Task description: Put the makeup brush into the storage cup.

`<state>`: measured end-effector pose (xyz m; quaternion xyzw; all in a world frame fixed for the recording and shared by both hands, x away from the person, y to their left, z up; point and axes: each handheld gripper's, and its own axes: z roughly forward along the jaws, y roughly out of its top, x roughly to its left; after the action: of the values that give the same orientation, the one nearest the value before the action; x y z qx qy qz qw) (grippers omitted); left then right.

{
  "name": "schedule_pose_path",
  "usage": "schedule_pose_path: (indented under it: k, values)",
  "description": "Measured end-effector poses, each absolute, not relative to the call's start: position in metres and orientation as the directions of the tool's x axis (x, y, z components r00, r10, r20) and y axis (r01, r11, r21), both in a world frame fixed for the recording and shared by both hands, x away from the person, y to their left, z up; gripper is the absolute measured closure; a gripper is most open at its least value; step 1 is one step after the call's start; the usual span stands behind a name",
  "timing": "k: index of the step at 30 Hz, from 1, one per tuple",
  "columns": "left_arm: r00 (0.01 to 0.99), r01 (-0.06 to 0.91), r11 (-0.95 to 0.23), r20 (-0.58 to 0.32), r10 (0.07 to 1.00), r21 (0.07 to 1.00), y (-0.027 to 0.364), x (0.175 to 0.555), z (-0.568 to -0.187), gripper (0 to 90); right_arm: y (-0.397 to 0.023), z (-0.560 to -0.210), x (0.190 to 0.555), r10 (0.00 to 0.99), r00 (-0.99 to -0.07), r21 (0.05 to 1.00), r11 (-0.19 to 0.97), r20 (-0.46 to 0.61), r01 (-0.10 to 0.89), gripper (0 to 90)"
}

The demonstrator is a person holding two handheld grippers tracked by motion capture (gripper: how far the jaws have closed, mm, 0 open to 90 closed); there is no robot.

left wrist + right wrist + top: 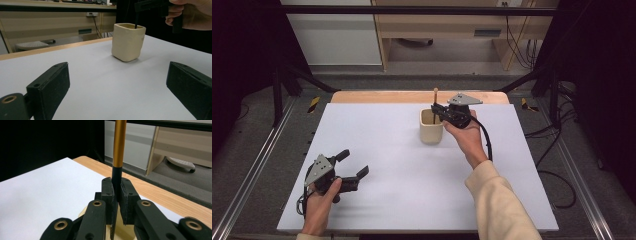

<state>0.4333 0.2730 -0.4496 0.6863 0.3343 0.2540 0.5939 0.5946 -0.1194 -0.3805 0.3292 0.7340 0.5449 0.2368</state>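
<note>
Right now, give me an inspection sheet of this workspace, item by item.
Surface: white sheet over a wooden table, flat.
Job's things: cream squarish ceramic cup, upright near the far edge; slim black pen with orange-gold upper barrel, upright, lower end inside the cup.
Clutter: nothing seen.
Grippers: right gripper shut on the pen above the cup; left gripper open, empty, near the front left of the sheet.
Cables: black cable trails from the right gripper along the forearm; more cables on the floor at right.
Surroundings: wooden desk beyond the table, dark curtains at the sides.
</note>
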Motion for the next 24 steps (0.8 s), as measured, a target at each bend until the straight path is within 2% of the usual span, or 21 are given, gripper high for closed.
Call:
schedule_pose_path:
  k: [24]
  values:
    - [0.66, 0.147, -0.073, -0.043, 0.75, 0.986, 0.271, 0.433, -0.449, 4.2, -0.121, -0.4, 0.591, 0.748, -0.664, 0.948, 0.198, 0.019, 0.25, 82.9]
